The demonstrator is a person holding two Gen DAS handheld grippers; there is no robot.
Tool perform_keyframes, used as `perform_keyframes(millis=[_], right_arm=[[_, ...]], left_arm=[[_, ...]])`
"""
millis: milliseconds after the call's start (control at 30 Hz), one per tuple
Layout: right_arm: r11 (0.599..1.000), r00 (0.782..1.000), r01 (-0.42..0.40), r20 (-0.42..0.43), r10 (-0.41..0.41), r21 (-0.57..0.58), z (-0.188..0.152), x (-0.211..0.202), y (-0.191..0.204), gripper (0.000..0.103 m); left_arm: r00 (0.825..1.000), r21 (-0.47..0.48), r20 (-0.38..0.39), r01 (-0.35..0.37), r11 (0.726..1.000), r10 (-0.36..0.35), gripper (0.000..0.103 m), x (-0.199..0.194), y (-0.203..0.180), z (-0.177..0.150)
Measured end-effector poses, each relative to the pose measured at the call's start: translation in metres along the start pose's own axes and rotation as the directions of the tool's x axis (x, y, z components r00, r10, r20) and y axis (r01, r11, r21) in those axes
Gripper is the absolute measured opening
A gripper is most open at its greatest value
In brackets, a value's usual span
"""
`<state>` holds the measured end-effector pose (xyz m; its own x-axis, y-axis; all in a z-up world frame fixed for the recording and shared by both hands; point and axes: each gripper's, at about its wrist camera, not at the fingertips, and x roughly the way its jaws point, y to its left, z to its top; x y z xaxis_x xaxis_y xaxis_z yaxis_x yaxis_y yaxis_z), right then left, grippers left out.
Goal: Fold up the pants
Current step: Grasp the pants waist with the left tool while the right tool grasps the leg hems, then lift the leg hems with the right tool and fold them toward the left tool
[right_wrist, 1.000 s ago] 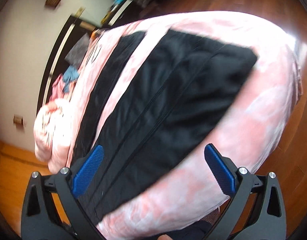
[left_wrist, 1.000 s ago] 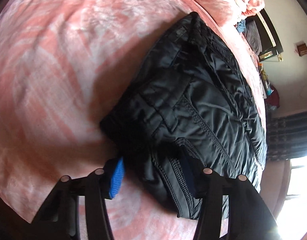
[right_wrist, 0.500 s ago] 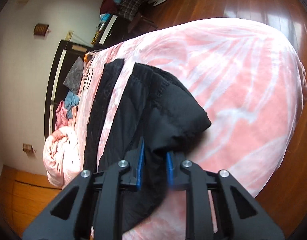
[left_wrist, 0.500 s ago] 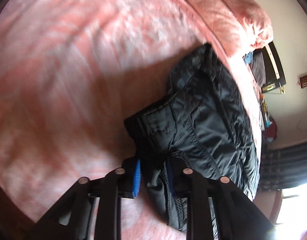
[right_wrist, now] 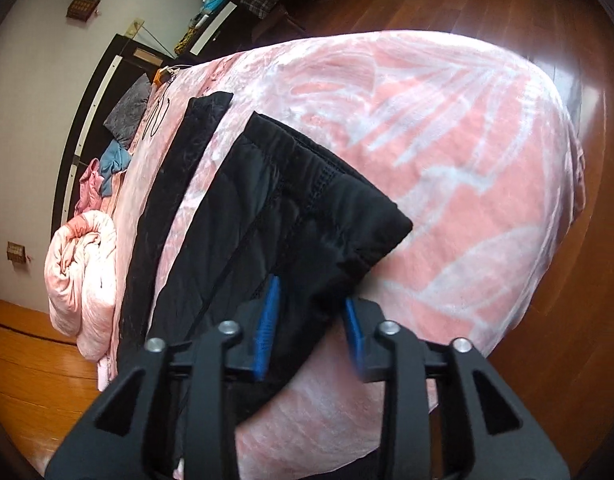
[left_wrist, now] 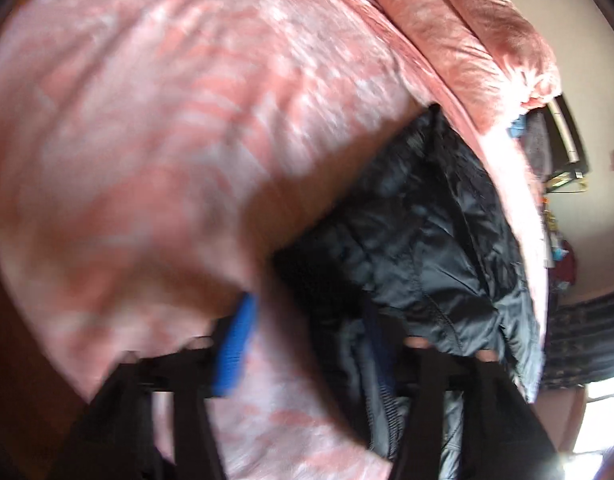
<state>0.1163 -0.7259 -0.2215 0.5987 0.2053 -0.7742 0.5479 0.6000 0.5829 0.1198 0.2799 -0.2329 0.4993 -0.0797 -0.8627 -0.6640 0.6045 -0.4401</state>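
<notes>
Black quilted pants (left_wrist: 423, 240) lie on a pink patterned bedspread (left_wrist: 147, 120). In the left wrist view, which is blurred, my left gripper (left_wrist: 307, 344) stands open, its left blue pad (left_wrist: 235, 348) on the bedspread and the right finger under the waistband fabric. In the right wrist view the pants (right_wrist: 275, 216) lie folded over, one leg (right_wrist: 175, 184) stretching away along the bed. My right gripper (right_wrist: 311, 332) is part open, its blue pads (right_wrist: 267, 328) either side of the folded fabric corner.
A rolled pink duvet (right_wrist: 83, 276) lies at the head of the bed, also in the left wrist view (left_wrist: 467, 40). A dark headboard (right_wrist: 95, 112) with loose clothes (right_wrist: 119, 156) is beyond. Wooden floor (right_wrist: 507, 8) surrounds the bed's edge.
Both grippers, shut on the pants half a second ago, have opened. The fabric they held has dropped onto the bed; the left view has shifted and blurred.
</notes>
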Motion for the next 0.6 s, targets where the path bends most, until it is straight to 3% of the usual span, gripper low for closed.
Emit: perform_keyframes(millis=[33,100,133,167,200,233,333,367,433,467,500,533,600], right_arm=[[0.998,0.998,0.055,0.027,-0.054,-0.025,0.0,-0.011,0.004,0.057],[0.98,0.977,0.178,0.136,-0.165,-0.093,0.007,-0.037,0.025,0.062],[0.972,0.97,0.192,0.176,-0.167,-0.136,0.008,-0.045,0.036,0.068],[0.963,0.968,0.186,0.203,-0.147,-0.192,0.01,-0.049,0.053,0.082],[0.959,0.976,0.155,0.189,-0.111,-0.237,0.01,-0.045,0.064,0.088],[0.954,0.986,0.12,0.148,-0.081,-0.276,0.011,-0.034,0.074,0.087],[0.946,0.996,0.073,-0.021,-0.084,-0.314,0.016,0.025,0.089,0.073],[0.952,0.993,0.08,-0.055,-0.101,-0.297,0.019,0.039,0.084,0.069],[0.969,0.987,0.095,-0.108,-0.122,-0.23,0.026,0.061,0.06,0.053],[0.974,0.984,0.104,-0.118,-0.13,-0.203,0.031,0.065,0.051,0.04],[0.975,0.983,0.108,-0.127,-0.134,-0.193,0.035,0.063,0.049,0.038],[0.976,0.981,0.111,-0.136,-0.138,-0.19,0.037,0.06,0.051,0.041],[0.97,0.981,0.117,-0.125,-0.146,-0.214,0.046,0.048,0.065,0.083]], left_arm=[[0.997,0.013,0.032,-0.066,0.998,0.065,0.087,-0.012,-0.001,0.006],[0.985,0.049,0.113,-0.138,0.989,0.132,0.092,-0.035,-0.008,0.021],[0.98,0.064,0.137,-0.153,0.986,0.144,0.092,-0.041,-0.013,0.028],[0.975,0.094,0.164,-0.165,0.982,0.148,0.095,-0.045,-0.024,0.04],[0.974,0.126,0.176,-0.163,0.979,0.14,0.098,-0.046,-0.035,0.048],[0.978,0.188,0.175,-0.147,0.971,0.114,0.099,-0.041,-0.054,0.061],[0.997,0.335,0.071,0.015,0.942,-0.041,0.099,-0.003,-0.116,0.098],[0.998,0.36,0.023,0.041,0.932,-0.053,0.099,0.018,-0.133,0.11],[0.998,0.375,-0.055,0.057,0.925,-0.039,0.099,0.057,-0.157,0.13],[0.997,0.365,-0.076,0.059,0.929,-0.034,0.099,0.075,-0.165,0.14],[0.995,0.356,-0.093,0.07,0.932,-0.039,0.099,0.087,-0.169,0.148],[0.993,0.336,-0.109,0.08,0.939,-0.045,0.099,0.105,-0.176,0.159],[0.987,0.317,-0.147,0.114,0.941,-0.07,0.099,0.129,-0.185,0.173]])
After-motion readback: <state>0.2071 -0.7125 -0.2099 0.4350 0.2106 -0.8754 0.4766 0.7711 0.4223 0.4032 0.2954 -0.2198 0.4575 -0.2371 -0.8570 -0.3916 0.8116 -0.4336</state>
